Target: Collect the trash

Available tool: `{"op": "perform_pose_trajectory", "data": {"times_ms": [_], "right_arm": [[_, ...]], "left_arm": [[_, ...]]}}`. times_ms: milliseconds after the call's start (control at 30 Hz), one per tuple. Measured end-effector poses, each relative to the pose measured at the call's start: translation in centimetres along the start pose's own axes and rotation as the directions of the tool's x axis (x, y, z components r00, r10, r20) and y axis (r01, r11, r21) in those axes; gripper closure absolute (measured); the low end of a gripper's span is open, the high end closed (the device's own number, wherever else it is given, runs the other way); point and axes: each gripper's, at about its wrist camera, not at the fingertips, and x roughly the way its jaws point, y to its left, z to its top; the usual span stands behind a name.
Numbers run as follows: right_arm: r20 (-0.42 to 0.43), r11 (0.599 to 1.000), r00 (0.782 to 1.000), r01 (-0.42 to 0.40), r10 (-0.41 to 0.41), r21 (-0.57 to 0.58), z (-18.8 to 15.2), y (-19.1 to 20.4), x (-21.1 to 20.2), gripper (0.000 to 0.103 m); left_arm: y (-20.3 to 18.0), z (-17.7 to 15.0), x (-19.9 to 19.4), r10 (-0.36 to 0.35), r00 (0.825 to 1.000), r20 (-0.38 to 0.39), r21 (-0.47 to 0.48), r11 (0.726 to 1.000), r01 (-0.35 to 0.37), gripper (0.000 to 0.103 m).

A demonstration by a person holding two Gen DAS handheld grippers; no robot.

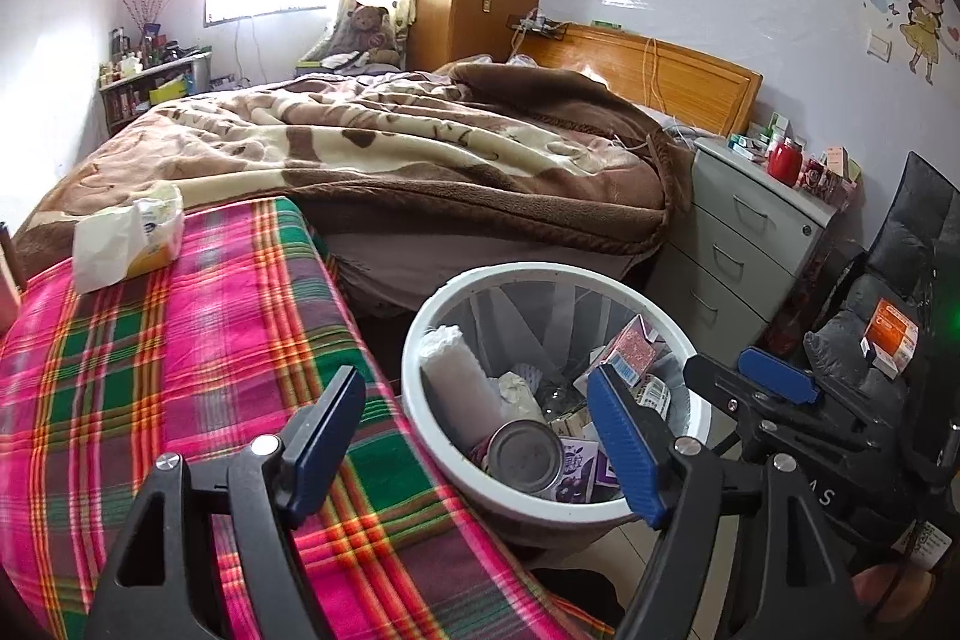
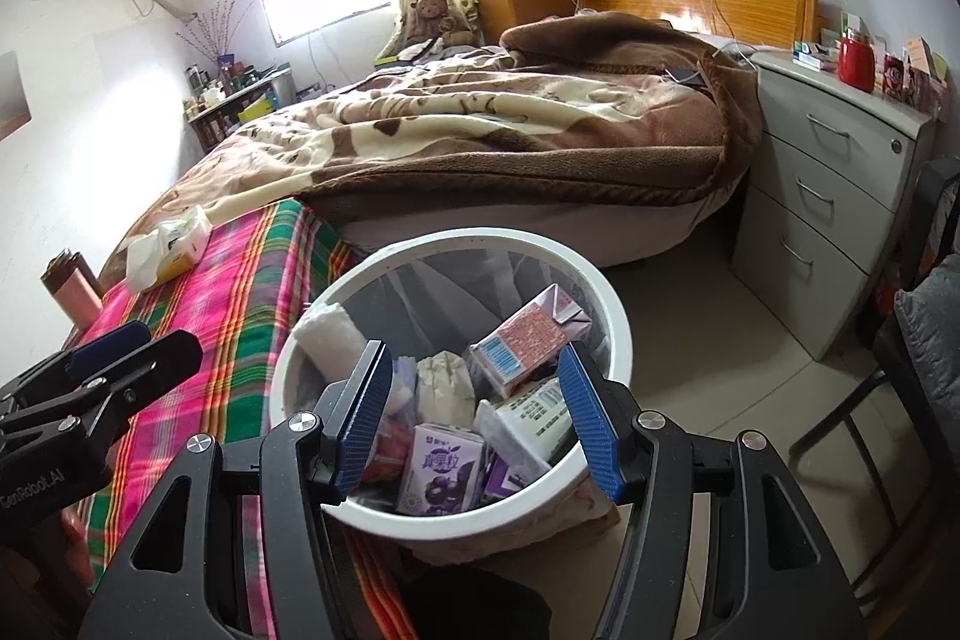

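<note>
A white round trash bin (image 1: 413, 376) (image 2: 618, 334) stands on the floor beside the plaid-covered table (image 1: 180, 370) (image 2: 252, 280). In it lie a metal can (image 1: 525, 454), a white roll (image 1: 456, 376) (image 2: 327, 328), a pink carton (image 2: 522, 340), a purple drink carton (image 2: 441, 472) and other packaging. My left gripper (image 1: 474, 388) (image 2: 132, 349) hangs open over the table edge and the bin's near rim, with nothing between its fingers. Over the bin's mouth my right gripper (image 2: 474, 352) (image 1: 774, 376) is open and empty too. A crumpled tissue pack (image 1: 129, 238) (image 2: 168, 247) lies on the table's far end.
A bed with a brown blanket (image 1: 420, 148) (image 2: 510, 124) fills the space behind the bin. A grey drawer cabinet (image 1: 738, 244) (image 2: 840, 196) stands to the right, a dark chair (image 1: 900, 292) (image 2: 924, 340) nearer. A pink bottle (image 2: 72, 292) stands at the table's left.
</note>
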Motion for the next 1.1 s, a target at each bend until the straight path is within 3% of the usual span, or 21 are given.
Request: {"op": "perform_pose_trajectory", "data": {"times_ms": [467,600,800,1100], "right_arm": [[0.084,0.998,0.996,-0.033,0.038,-0.057,-2.1,3.3,-3.6,0.043],[0.102,0.997,0.994,-0.033,0.04,-0.073,-3.1,4.2,-4.2,0.036],[0.125,0.995,0.991,-0.039,0.051,-0.097,-4.4,5.4,-5.1,0.035],[0.142,0.993,0.987,-0.059,0.074,-0.101,-5.6,6.3,-5.8,0.035]], "left_arm": [[2.3,-3.7,-5.6,0.119,0.988,0.096,-0.02,0.993,-0.117,0.021],[2.9,-4.9,-6.7,0.174,0.979,0.105,-0.038,0.985,-0.171,0.021],[3.7,-6.9,-8.6,0.237,0.964,0.123,-0.06,0.971,-0.231,0.021],[4.3,-8.6,-9.4,0.271,0.956,0.111,-0.096,0.961,-0.261,0.021]]}}
